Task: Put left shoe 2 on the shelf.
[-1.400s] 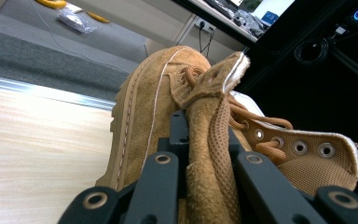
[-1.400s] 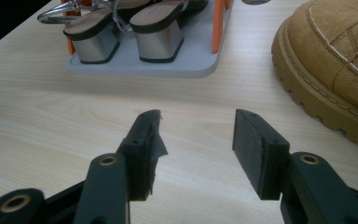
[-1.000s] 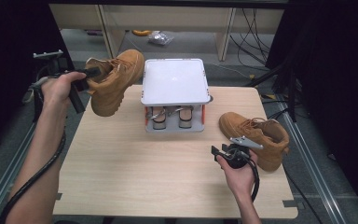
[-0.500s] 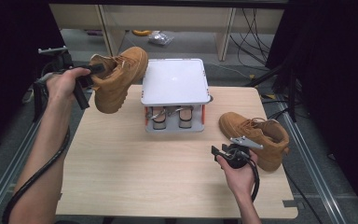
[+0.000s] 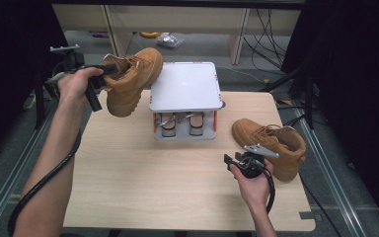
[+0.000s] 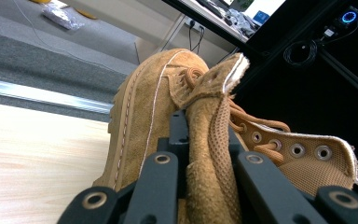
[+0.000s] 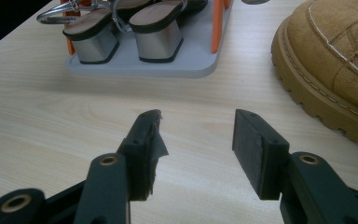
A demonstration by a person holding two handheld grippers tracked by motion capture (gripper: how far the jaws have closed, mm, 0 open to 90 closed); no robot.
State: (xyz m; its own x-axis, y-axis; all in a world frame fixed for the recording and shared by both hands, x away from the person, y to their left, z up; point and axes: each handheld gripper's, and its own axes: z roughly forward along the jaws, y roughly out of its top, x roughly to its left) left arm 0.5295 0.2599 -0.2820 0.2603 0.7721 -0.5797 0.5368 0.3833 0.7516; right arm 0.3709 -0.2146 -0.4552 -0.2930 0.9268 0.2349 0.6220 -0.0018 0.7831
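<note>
- Left tongs: clamped on the heel collar of a tan boot; collar fabric pinched between both black jaws, seen in the left gripper view.
- High view: left tongs at upper left of frame, held boot lifted off the worktop, toe pointing right, over the corner of the white-topped rack.
- Right tongs: jaws apart, nothing between them, hovering low above bare worktop.
- High view: right tongs at lower right; second tan boot just beside them, resting on the worktop.
- Rack's lower shelf holds heeled sandals.
</note>
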